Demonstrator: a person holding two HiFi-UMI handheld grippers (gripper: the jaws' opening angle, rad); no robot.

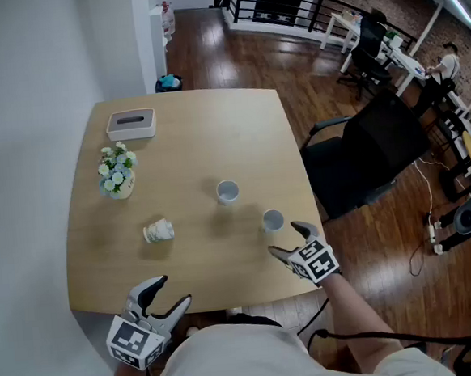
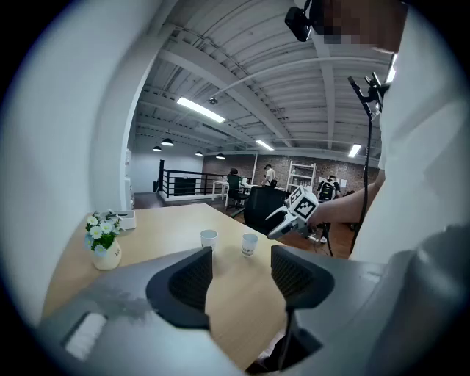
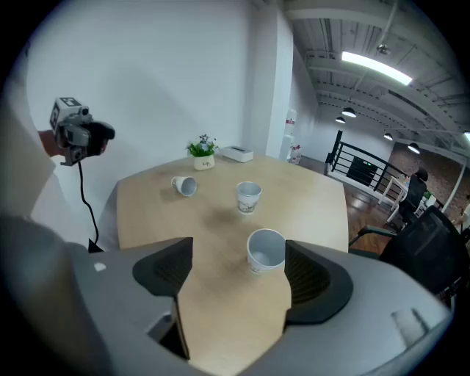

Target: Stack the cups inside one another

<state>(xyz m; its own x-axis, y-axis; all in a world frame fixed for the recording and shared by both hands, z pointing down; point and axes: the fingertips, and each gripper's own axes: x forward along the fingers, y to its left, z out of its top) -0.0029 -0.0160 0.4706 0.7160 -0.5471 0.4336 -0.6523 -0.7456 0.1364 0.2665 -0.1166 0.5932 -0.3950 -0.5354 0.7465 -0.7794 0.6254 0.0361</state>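
Observation:
Three white paper cups are on the light wooden table [image 1: 191,138]. The nearest cup [image 3: 266,251] [image 1: 272,220] stands upright just ahead of my right gripper [image 3: 239,268] [image 1: 285,238], close beside its right finger; the jaws are open and press on nothing. A second cup [image 3: 248,197] [image 1: 228,192] stands upright further in. The third cup [image 3: 183,186] [image 1: 158,230] lies on its side to the left. My left gripper [image 1: 172,292] [image 2: 241,272] hovers open and empty over the table's near left edge, far from the cups [image 2: 209,238] [image 2: 250,244].
A small vase of white flowers [image 1: 117,174] [image 2: 105,242] and a white tissue box [image 1: 131,124] [image 3: 237,153] sit at the table's far left. A black office chair [image 1: 371,152] stands to the right of the table. A white wall runs along the left.

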